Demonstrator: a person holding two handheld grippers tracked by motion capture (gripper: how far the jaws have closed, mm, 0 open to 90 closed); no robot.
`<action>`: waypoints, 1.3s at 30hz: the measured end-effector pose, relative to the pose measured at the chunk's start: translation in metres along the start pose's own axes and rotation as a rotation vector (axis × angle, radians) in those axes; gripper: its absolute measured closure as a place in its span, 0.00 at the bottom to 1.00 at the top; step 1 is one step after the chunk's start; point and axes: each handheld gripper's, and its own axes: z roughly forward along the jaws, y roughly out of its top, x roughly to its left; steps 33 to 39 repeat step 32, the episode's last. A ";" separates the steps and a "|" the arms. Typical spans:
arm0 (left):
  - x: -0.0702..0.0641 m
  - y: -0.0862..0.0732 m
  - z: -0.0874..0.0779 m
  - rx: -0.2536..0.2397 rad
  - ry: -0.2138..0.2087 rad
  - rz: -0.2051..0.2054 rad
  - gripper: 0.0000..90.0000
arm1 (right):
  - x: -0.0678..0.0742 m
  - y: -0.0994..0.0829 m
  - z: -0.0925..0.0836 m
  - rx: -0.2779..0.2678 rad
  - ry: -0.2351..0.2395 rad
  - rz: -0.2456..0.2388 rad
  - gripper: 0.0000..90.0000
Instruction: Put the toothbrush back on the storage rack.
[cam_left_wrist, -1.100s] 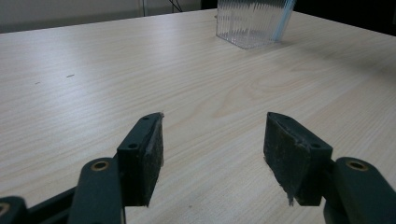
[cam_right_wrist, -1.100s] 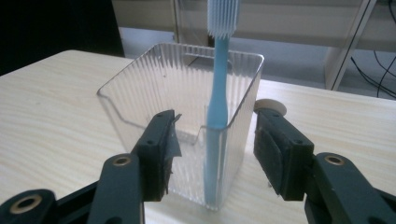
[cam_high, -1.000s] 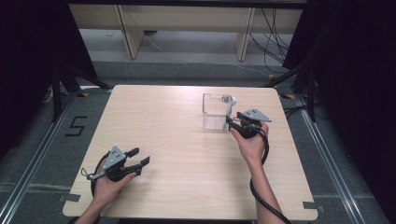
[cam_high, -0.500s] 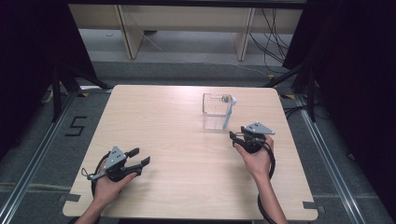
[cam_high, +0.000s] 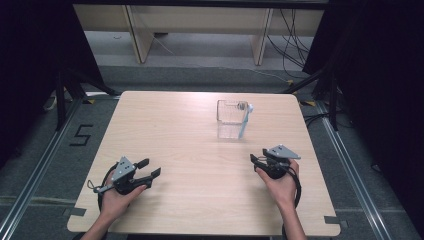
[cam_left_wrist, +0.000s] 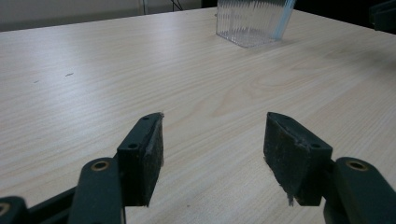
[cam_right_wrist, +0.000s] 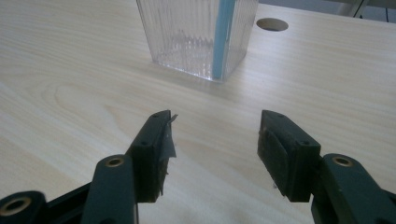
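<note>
At the near left of the pale wood-grain table (cam_high: 165, 130), the person's left hand (cam_high: 114, 200) rests low on the surface, holding the left gripper (cam_high: 149, 169). Its two black jaws stand spread apart with only bare tabletop between them; in the left gripper view the inner pads (cam_left_wrist: 152, 156) look rough and matte, with frayed edges, set on smooth black arms with brass-coloured pivots. A grey three-cornered plate (cam_high: 123, 168) sits on top of it, and a dark cable loops beside the wrist.

Further right and toward the far side stands the clear container (cam_high: 231, 118), a square-sided, ribbed plastic tub, upright on the table and well apart from both grippers. Its fluted walls catch the light in fine vertical lines. A light blue strip (cam_high: 245, 122), slim and straight, leans at its right corner; in the right gripper view it runs down the near corner of the tub (cam_right_wrist: 196, 35), though I cannot tell whether it sits inside the wall or against it.

At the near right, the right hand (cam_high: 281, 187) holds the right gripper (cam_high: 255, 161) just above the table edge, pointing toward the container. Its jaws are also parted and hold nothing. A round hole (cam_right_wrist: 272, 24) is cut in the tabletop beyond the tub.
</note>
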 end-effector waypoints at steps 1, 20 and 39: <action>0.000 0.000 0.000 0.000 0.000 0.000 0.42 | 0.001 -0.002 -0.001 0.007 0.003 0.005 0.50; 0.000 0.000 0.000 0.000 0.003 -0.002 0.42 | 0.016 -0.037 -0.032 -0.022 0.001 0.015 0.50; 0.001 0.000 0.000 0.000 0.002 -0.008 0.42 | 0.020 -0.049 -0.047 -0.008 0.008 0.028 0.50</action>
